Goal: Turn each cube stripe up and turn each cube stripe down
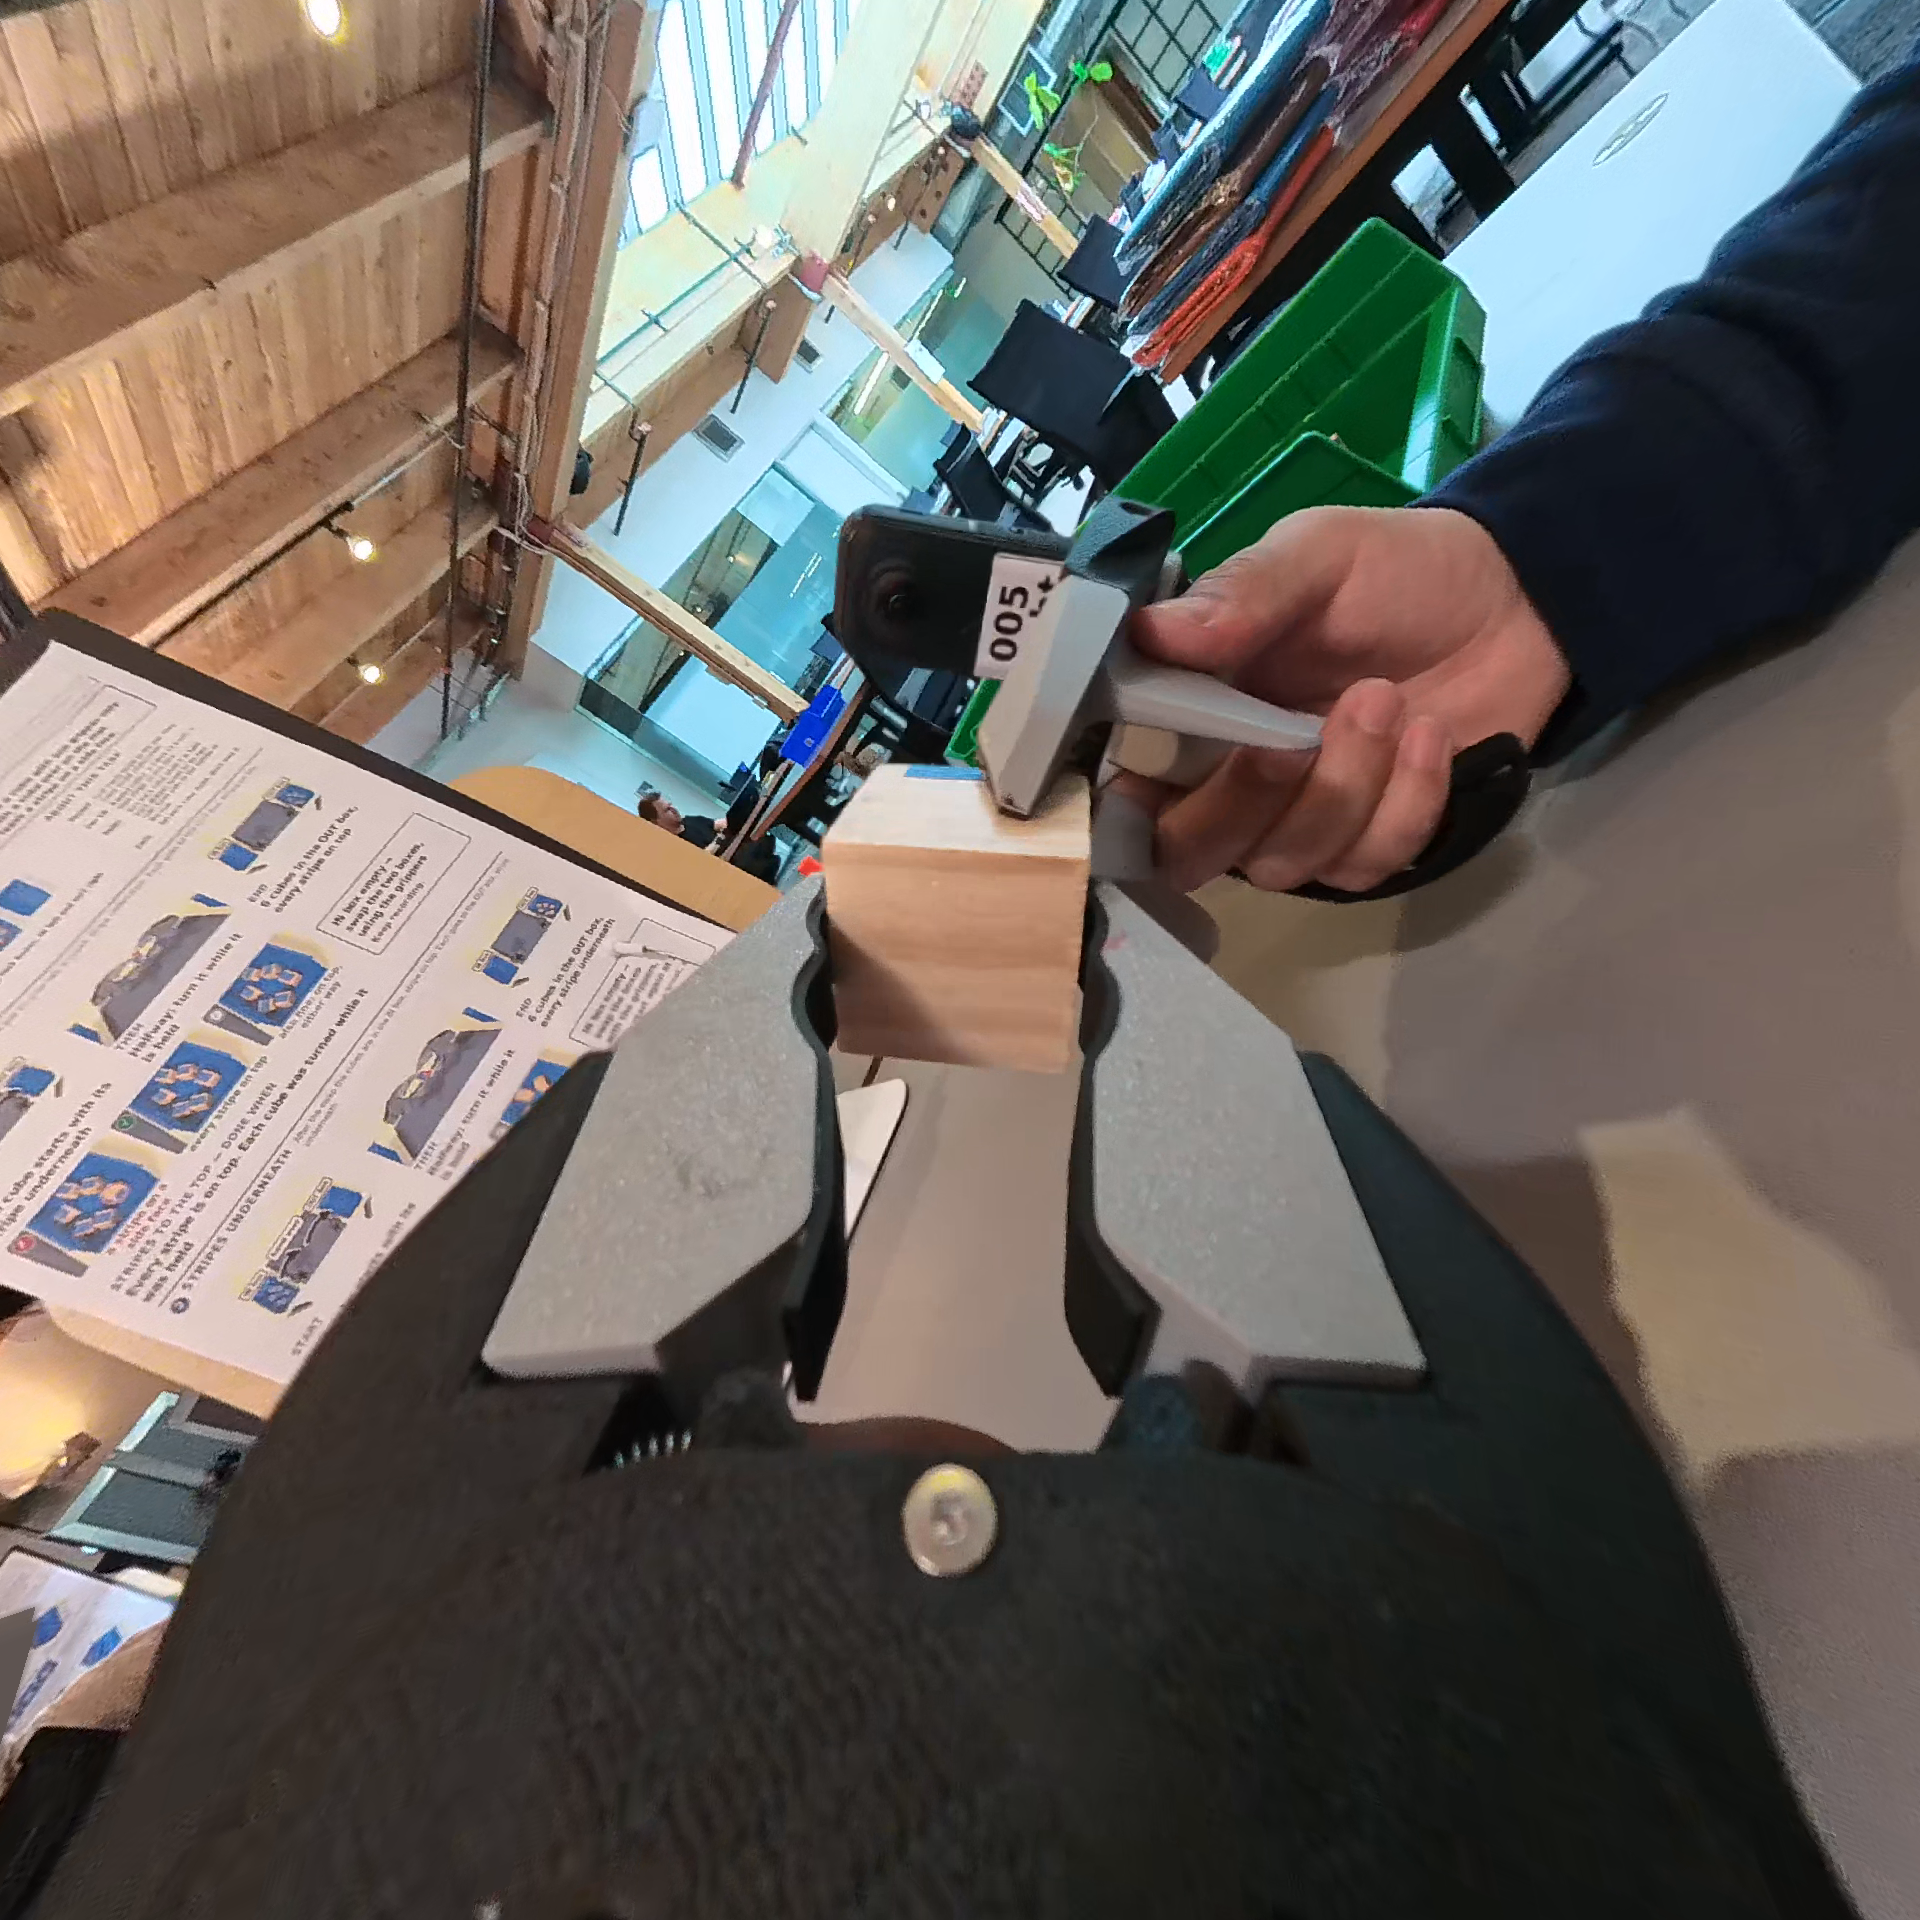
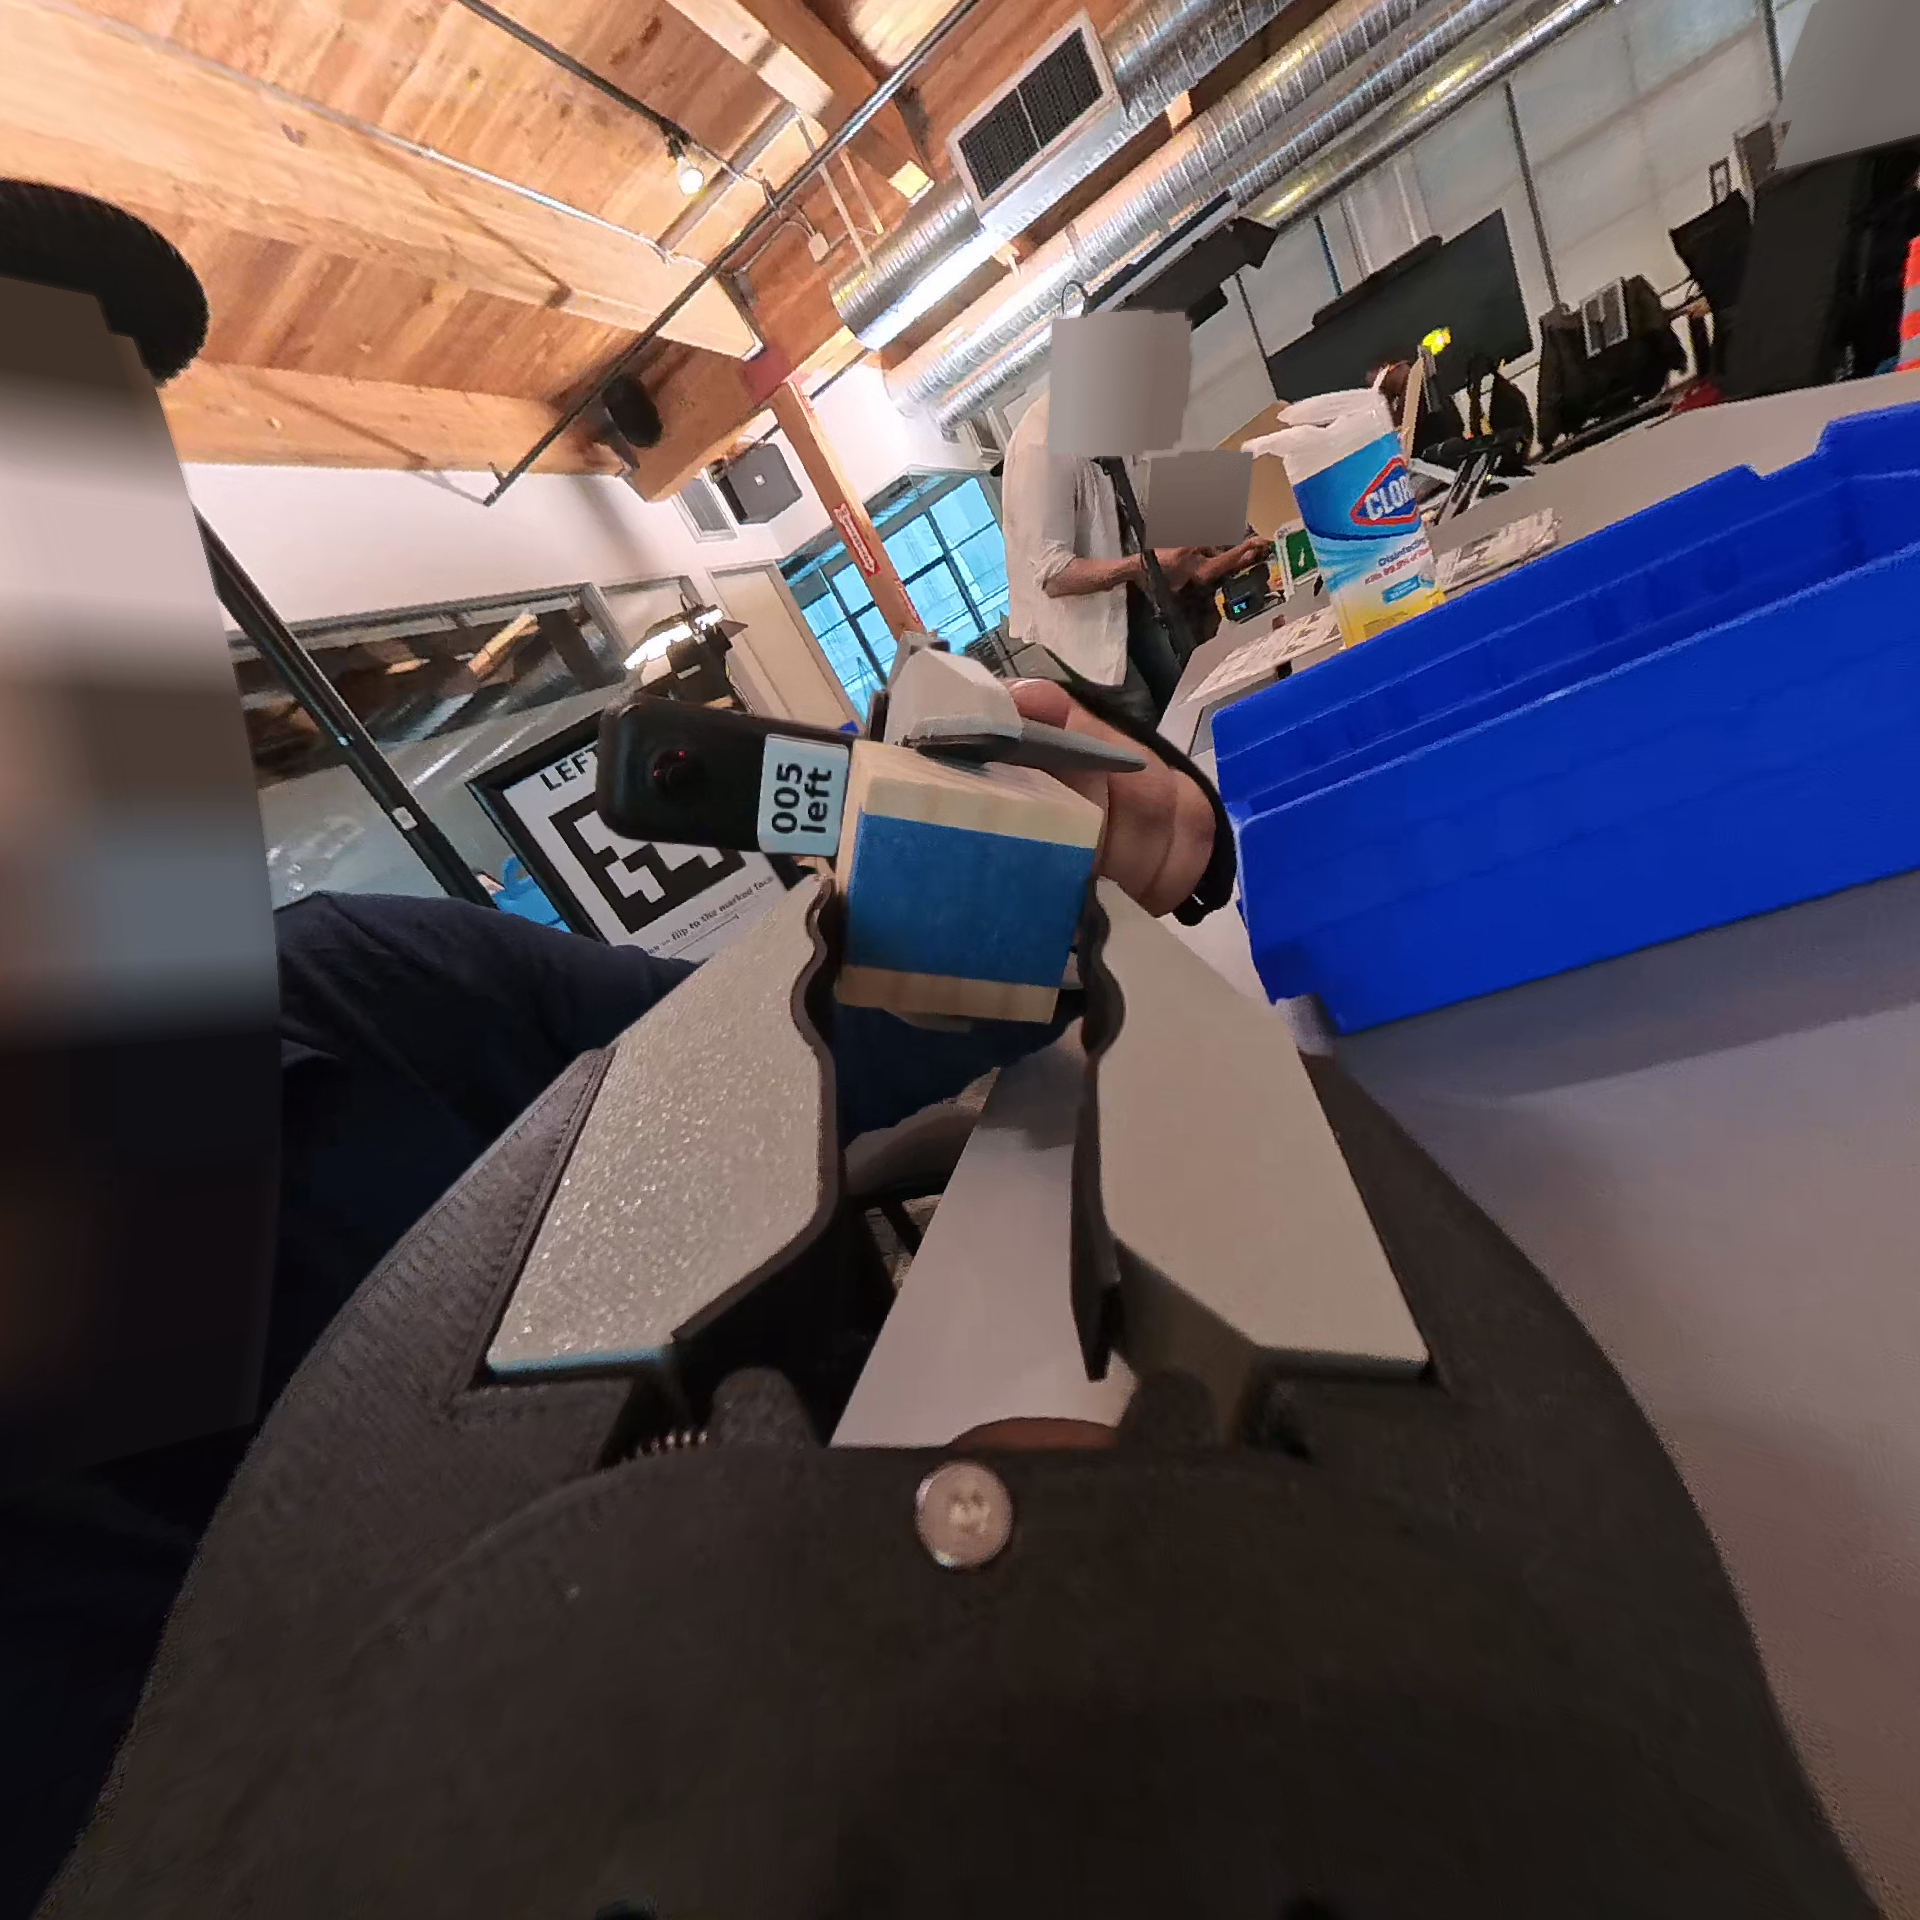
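Observation:
One wooden cube is held in the air above the grey table, between both grippers. My left gripper is shut on its left and right sides. In the left wrist view the right gripper comes from the far side, with one finger on the cube's top. In the right wrist view the cube shows its blue stripe face to the camera. My right gripper is shut on the cube's sides. The left gripper's upper finger lies on the cube's top, and its lower finger is hidden.
A blue bin stands on the table to the right. A green bin is behind the right hand. A printed instruction sheet lies at the left. A wipes canister and a standing person are farther back.

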